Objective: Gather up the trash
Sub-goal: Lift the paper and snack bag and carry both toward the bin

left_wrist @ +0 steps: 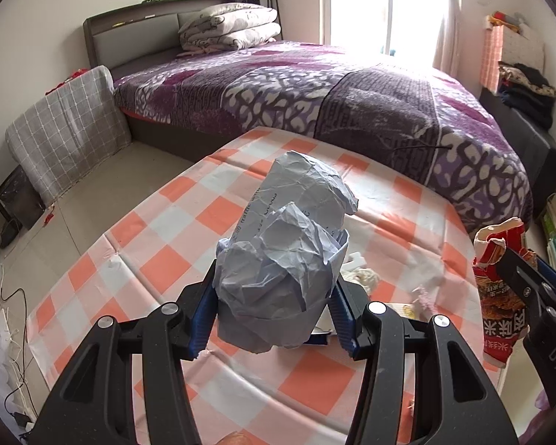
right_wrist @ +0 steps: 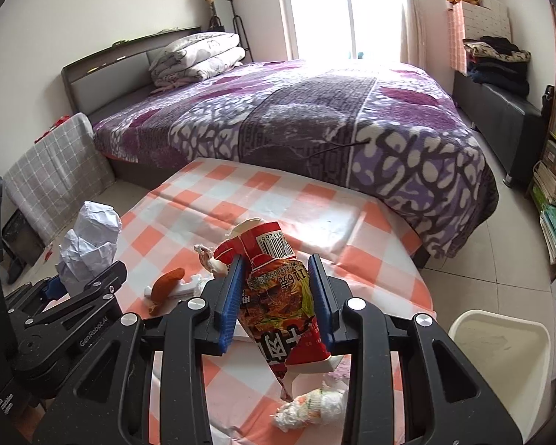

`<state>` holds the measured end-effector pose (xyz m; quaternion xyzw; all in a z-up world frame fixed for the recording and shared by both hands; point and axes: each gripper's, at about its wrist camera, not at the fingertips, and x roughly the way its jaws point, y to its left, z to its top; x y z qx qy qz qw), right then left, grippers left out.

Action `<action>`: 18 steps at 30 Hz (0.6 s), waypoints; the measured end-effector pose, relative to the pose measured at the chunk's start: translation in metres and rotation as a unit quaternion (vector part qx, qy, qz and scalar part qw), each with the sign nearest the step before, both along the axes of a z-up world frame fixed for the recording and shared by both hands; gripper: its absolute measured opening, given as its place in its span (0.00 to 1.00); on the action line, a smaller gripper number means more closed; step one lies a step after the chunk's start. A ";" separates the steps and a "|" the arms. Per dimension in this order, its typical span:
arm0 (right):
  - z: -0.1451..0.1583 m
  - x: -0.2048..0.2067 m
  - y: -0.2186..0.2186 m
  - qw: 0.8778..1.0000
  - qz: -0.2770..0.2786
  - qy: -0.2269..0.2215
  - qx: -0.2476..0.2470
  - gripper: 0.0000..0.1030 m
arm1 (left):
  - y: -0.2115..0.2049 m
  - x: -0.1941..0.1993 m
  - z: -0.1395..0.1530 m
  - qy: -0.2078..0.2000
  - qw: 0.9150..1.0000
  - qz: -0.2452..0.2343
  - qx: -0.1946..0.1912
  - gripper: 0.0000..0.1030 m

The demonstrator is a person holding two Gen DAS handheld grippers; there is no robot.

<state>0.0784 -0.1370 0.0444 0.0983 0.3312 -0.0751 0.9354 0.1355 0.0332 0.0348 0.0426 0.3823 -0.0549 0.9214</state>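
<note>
Clamping my left tongs [left_wrist: 272, 315] on a crumpled paper ball [left_wrist: 289, 252] and my right tongs [right_wrist: 276, 296] on a red snack wrapper [right_wrist: 278, 296], I hold both clear above the checked worktop [left_wrist: 189, 215]. Each piece's long axis runs forward along the fingers, the wrapper's barcode end pointing away from me. Neither is binned yet, I judge; a white bin [right_wrist: 500, 352] waits beside the worktop, and a wadded tissue [right_wrist: 311, 406] and an orange scrap [right_wrist: 166, 283] remain.

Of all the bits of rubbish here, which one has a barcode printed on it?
The red snack wrapper gripped in the right tool. Its white barcode label sits near the top edge; the crumpled paper ball and the wadded tissue are plain.
</note>
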 end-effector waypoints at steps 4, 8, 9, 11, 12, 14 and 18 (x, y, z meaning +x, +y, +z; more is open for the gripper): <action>0.003 -0.007 -0.008 1.000 -0.009 -0.003 0.001 0.32 | -0.011 -0.004 0.003 -0.001 1.000 -0.010 -0.003 0.51; 0.004 -0.012 -0.017 1.000 -0.018 -0.001 0.005 0.33 | -0.023 -0.009 0.004 -0.003 1.000 -0.021 0.001 0.51; 0.004 -0.014 -0.020 1.000 -0.022 -0.001 0.005 0.33 | -0.026 -0.011 0.005 -0.004 1.000 -0.024 0.002 0.51; 0.004 -0.017 -0.024 1.000 -0.027 -0.001 0.006 0.33 | -0.031 -0.014 0.006 -0.005 1.000 -0.030 0.002 0.51; 0.005 -0.019 -0.027 1.000 -0.031 -0.001 0.007 0.33 | -0.034 -0.016 0.006 -0.005 0.999 -0.033 0.003 0.51; 0.005 -0.022 -0.032 0.999 -0.036 0.000 0.009 0.33 | -0.039 -0.018 0.007 -0.006 0.999 -0.038 0.003 0.51; 0.007 -0.029 -0.044 0.999 -0.050 -0.001 0.013 0.33 | -0.051 -0.024 0.008 -0.007 0.999 -0.049 0.005 0.51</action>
